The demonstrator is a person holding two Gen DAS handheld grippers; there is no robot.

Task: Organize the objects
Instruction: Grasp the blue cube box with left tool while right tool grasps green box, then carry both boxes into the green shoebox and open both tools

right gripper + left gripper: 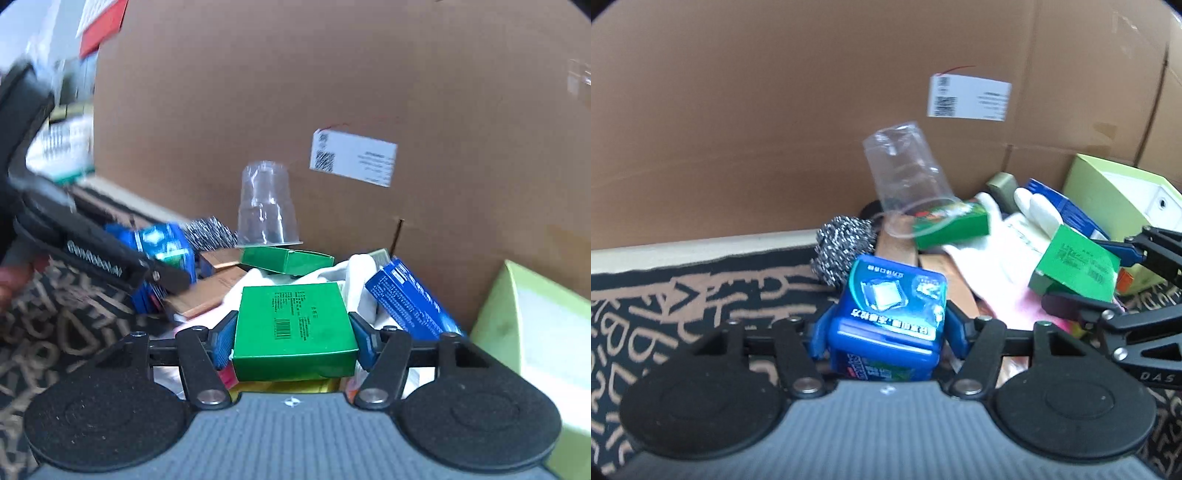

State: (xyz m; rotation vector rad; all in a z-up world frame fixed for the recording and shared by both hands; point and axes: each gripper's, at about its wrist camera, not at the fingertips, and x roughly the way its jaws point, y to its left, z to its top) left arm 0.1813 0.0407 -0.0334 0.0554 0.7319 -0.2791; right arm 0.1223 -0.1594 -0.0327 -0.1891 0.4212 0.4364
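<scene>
My left gripper point(886, 328) is shut on a blue plastic box point(890, 314) with a printed label, held above a patterned rug; it also shows in the right wrist view point(162, 251). My right gripper point(293, 336) is shut on a flat green box point(295, 328), seen too in the left wrist view point(1075, 266). Behind lies a pile: a second green box point(288, 260), a clear plastic cup point(267, 206) upside down on it, a steel scourer point(844, 247), a white glove point(1008, 236) and a blue carton point(410, 299).
A big cardboard box wall point(812, 110) with a white shipping label point(969, 98) stands right behind the pile. A lime-green box point(535, 332) sits at the right. A black and tan patterned rug point(665, 302) covers the floor at the left.
</scene>
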